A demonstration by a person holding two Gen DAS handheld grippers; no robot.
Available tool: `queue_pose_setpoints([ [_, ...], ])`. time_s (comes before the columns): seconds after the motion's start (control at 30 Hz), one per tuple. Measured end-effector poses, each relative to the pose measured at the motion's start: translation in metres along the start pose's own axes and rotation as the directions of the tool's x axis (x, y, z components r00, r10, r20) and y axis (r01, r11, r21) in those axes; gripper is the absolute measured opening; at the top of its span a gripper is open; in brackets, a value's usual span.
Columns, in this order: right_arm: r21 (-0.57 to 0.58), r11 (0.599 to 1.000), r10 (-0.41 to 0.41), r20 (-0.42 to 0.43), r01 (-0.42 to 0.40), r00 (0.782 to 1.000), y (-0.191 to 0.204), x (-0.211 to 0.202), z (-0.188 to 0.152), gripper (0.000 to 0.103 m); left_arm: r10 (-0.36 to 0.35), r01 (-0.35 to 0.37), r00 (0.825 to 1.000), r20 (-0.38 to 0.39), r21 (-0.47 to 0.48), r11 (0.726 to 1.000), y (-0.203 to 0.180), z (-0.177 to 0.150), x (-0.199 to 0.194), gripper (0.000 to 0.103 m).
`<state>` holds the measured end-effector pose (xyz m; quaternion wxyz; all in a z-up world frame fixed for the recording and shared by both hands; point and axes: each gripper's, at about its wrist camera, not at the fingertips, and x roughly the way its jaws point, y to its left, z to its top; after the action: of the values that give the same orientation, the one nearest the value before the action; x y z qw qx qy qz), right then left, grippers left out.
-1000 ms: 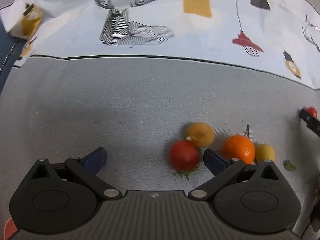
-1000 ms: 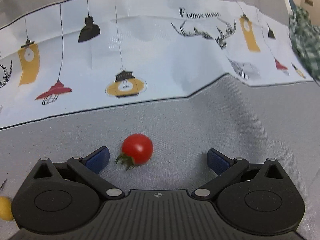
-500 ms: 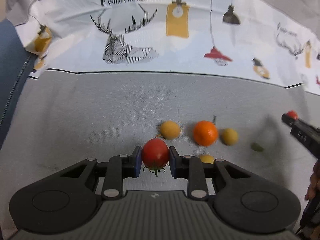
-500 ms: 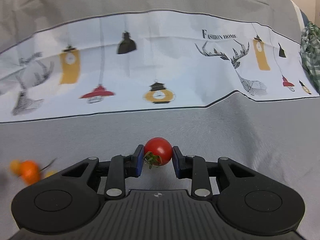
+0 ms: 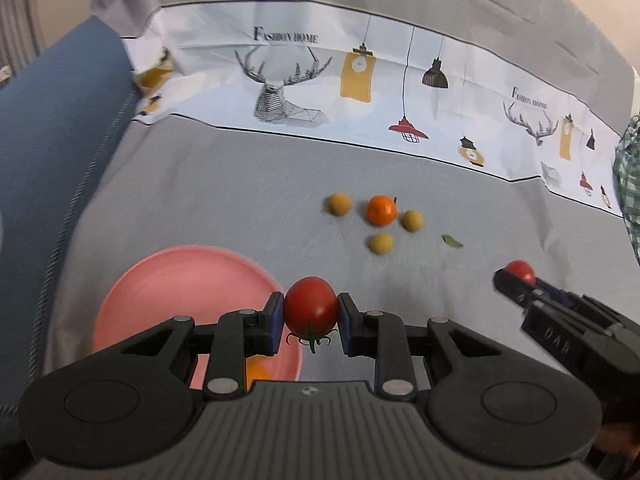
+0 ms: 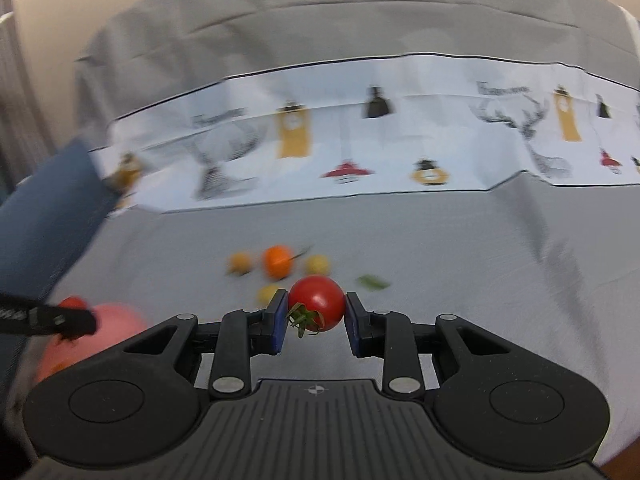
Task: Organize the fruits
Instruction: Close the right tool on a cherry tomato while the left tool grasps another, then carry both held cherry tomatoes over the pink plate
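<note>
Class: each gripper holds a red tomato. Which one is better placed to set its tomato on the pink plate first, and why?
Left. The left gripper holds its tomato right beside the pink plate; the right gripper with its tomato is farther off.

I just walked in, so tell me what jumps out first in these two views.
Each tool grips a red tomato: the left tool holds the larger tomato, the right tool the smaller tomato. A pink plate lies low on the left, and an orange sits among three small yellow fruits on the grey cloth.
</note>
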<state>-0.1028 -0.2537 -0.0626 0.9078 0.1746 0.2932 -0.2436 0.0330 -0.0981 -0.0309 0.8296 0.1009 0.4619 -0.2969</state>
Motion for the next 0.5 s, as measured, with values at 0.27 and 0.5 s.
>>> queue_pose_setpoints([
  [0.27,-0.075,0.987,0.139,-0.058,-0.143,0.989,0.063,-0.066,-0.039,0.031,0.040,-0.039,0.998,0.050,-0.033,0.999,0.029,-0.051,-0.068,0.031],
  [0.5,-0.190,0.964,0.183,-0.031,-0.185,0.983,0.098,-0.118,-0.065,0.031,0.083,-0.077,0.992,0.092,-0.075,0.994,0.054,-0.091,-0.113,0.031],
])
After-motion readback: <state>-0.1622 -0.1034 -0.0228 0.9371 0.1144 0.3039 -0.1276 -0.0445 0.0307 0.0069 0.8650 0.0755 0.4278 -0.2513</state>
